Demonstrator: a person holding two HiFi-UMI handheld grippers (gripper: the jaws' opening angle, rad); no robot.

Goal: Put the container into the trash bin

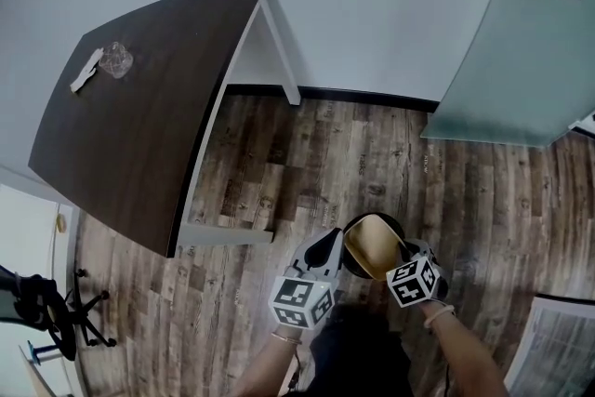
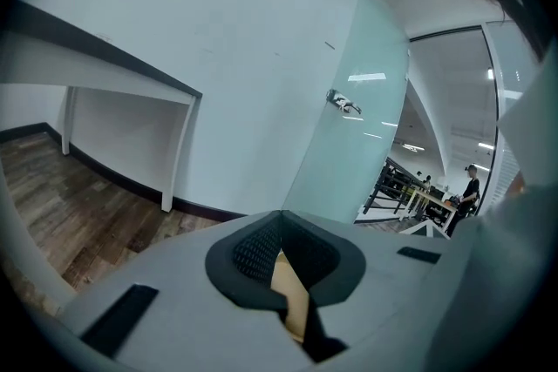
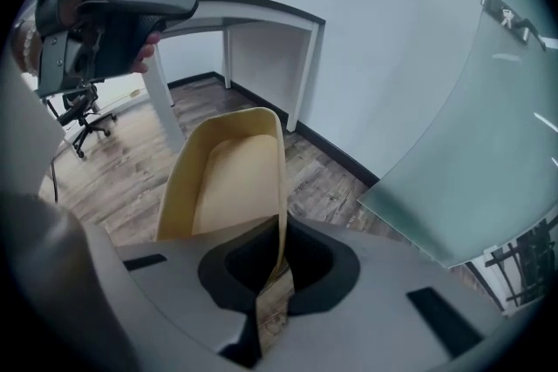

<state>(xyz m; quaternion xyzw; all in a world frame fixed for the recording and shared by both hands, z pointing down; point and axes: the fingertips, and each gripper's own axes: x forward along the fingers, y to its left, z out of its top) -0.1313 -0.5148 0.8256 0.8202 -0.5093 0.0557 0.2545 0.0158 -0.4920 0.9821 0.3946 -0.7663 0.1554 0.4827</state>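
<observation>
A tan, open-topped container (image 1: 372, 246) hangs between both grippers, just above a black round trash bin (image 1: 392, 221) on the wooden floor. My left gripper (image 1: 337, 250) is shut on the container's left wall; in the left gripper view only a thin tan strip of the container (image 2: 289, 296) shows between the closed jaws of the left gripper (image 2: 283, 274). My right gripper (image 1: 410, 256) is shut on the right wall. The right gripper view shows the container (image 3: 231, 179) edge-on, pinched in the right gripper (image 3: 279, 270), with the left gripper (image 3: 105, 4) beyond it. Most of the bin is hidden below the container.
A dark brown table (image 1: 139, 135) on white legs stands to the left, carrying a clear glass object (image 1: 117, 59) and a white scrap (image 1: 86, 70). A frosted glass door (image 1: 521, 42) is at the right. A black office chair (image 1: 51, 311) sits at the lower left.
</observation>
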